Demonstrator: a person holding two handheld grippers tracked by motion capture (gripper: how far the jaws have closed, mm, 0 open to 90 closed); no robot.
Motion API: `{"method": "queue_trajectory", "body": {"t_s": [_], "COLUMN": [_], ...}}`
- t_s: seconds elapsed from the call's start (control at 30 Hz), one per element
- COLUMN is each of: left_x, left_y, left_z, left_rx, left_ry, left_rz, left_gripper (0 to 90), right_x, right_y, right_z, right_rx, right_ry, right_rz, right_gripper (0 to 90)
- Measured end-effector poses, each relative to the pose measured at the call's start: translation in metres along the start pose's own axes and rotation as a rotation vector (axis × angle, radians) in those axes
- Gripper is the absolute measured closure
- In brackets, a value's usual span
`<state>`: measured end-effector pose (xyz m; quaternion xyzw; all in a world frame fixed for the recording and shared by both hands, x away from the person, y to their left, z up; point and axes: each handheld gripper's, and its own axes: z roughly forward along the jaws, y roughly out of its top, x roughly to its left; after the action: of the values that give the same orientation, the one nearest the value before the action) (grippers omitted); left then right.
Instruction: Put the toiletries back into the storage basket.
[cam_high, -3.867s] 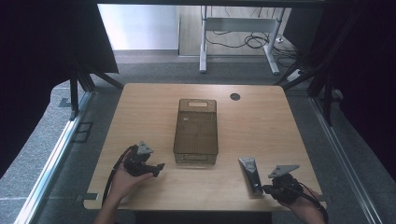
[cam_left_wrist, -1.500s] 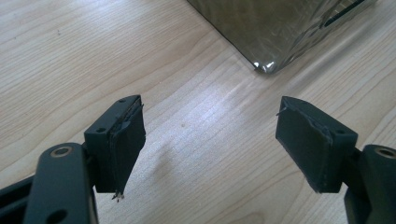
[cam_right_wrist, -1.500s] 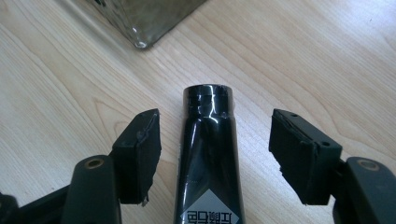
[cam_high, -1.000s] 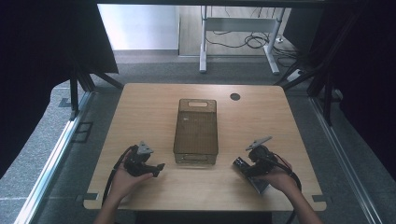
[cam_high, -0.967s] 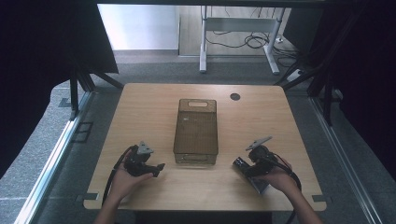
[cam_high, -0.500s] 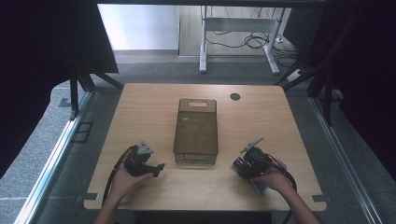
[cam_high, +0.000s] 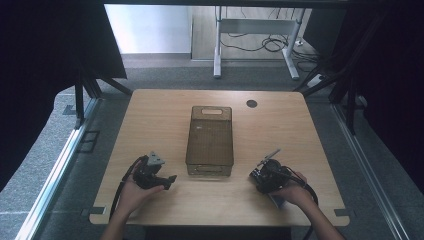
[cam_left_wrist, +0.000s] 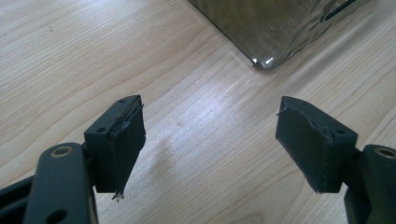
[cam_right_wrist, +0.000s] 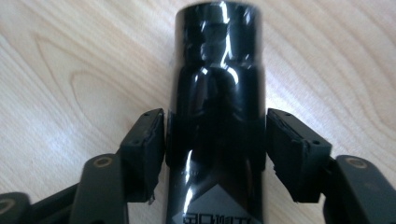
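Straddling a glossy black tube (cam_right_wrist: 215, 116), right gripper (cam_right_wrist: 215, 154) hides its base.

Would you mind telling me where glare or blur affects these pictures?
Right gripper view: bright glare streaks run down the glossy black bottle, whose near end is soft. Left gripper view: a highlight sits on the brown plastic basket corner and a pale sheen on the wooden table. High view: dim, dark surroundings.

A glossy black tube (cam_right_wrist: 215, 116) with a grey mark, smoky-brown bin (cam_high: 210, 141), pale woodgrain table (cam_high: 150, 115).
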<state>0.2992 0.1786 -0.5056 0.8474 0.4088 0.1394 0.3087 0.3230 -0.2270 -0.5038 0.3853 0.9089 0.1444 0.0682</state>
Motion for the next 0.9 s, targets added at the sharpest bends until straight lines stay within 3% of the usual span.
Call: {"method": "queue_trajectory", "body": {"t_s": [0.7,0.9], "left_x": [-0.0020,-0.0007], "left_y": [0.0002,-0.0001], "left_z": [0.0015,0.0027], "left_rx": [0.004,0.008], "left_ry": [-0.004,-0.002], "left_rz": [0.004,0.001], "left_gripper": [24.4,24.4], "right_x": [-0.0030,-0.0081], "right_y": [0.0083,0.0094], "right_z": [0.0009,-0.0002], "right_rx": [0.090,0.108], "right_ry": [0.021,0.064], "right_rz": [-0.011,-0.002], "right_gripper": [46.4,47.0]}}
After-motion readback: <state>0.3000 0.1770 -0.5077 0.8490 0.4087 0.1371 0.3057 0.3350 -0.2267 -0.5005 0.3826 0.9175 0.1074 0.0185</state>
